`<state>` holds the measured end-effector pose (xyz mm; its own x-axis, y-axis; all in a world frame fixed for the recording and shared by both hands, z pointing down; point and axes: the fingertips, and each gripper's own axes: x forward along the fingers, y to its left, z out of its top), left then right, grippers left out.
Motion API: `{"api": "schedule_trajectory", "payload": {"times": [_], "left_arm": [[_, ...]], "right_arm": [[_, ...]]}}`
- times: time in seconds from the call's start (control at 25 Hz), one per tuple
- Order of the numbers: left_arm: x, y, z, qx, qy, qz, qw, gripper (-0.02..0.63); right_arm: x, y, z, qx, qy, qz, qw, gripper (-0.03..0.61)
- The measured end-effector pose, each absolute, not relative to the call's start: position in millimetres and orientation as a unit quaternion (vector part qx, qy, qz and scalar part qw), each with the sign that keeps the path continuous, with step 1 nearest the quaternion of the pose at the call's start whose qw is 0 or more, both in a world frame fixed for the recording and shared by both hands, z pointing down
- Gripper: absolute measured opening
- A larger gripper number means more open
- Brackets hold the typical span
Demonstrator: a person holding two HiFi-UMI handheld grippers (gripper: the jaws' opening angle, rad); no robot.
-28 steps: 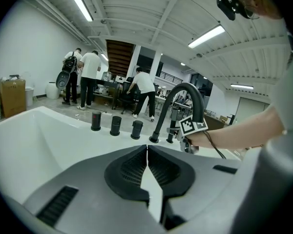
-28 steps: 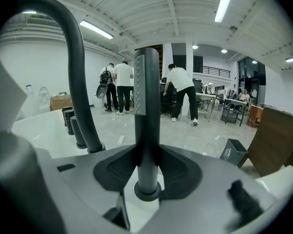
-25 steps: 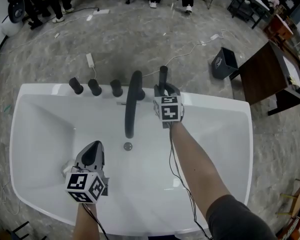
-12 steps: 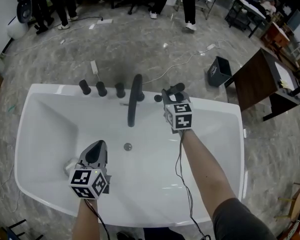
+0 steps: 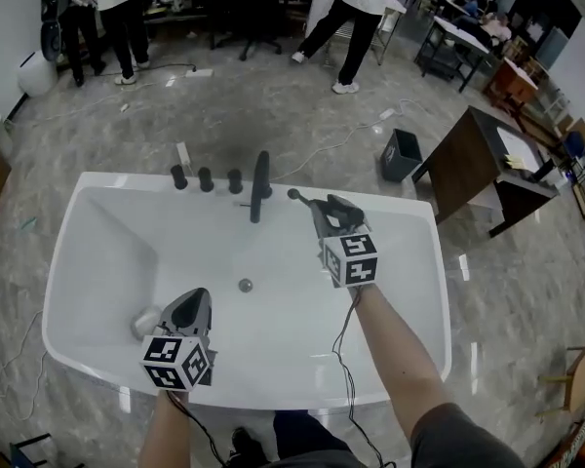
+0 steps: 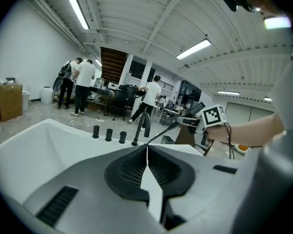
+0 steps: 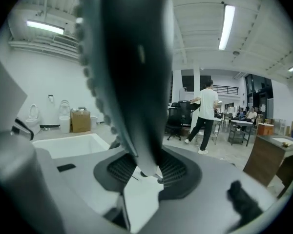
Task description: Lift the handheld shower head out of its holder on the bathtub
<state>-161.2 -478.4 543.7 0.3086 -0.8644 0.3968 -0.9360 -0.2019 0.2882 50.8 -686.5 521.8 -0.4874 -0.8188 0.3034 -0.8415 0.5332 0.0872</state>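
The dark handheld shower head (image 5: 337, 206) is out of its small black holder (image 5: 294, 194) on the white bathtub's far rim (image 5: 127, 179). My right gripper (image 5: 324, 206) is shut on it and holds it above the tub, to the right of the spout (image 5: 260, 185). In the right gripper view the shower head (image 7: 132, 57) rises huge between the jaws of my right gripper (image 7: 144, 167). The left gripper view shows its hose (image 6: 159, 132) running down to the rim. My left gripper (image 5: 190, 302) hangs over the tub's near left, shut and empty, and my left gripper (image 6: 146, 150) shows its tips meeting.
Three black knobs (image 5: 206, 178) stand left of the spout, and the drain (image 5: 245, 285) lies mid-tub. A small grey object (image 5: 146, 321) lies in the tub beside my left gripper. A dark bin (image 5: 402, 154), a brown desk (image 5: 468, 169), floor cables and standing people (image 5: 356, 8) lie beyond.
The shower head stood upright in its holder; my right gripper has lifted it out, up and toward me. My left gripper has risen too, and the view has pulled back from the tub.
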Motion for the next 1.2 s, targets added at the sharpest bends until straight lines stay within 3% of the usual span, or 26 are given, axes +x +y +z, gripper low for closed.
{"api": "schedule_trajectory", "payload": {"times": [0.56, 1.2], "left_arm": [[-156, -320, 488, 0.819, -0.528, 0.068, 0.214, 0.016], [-154, -163, 491, 0.847, -0.483, 0.069, 0.212, 0.015]], "right_arm": [[55, -445, 448, 0.514, -0.850, 0.029, 0.112, 0.140], [55, -192, 444, 0.541, -0.834, 0.021, 0.106, 0.140]]}}
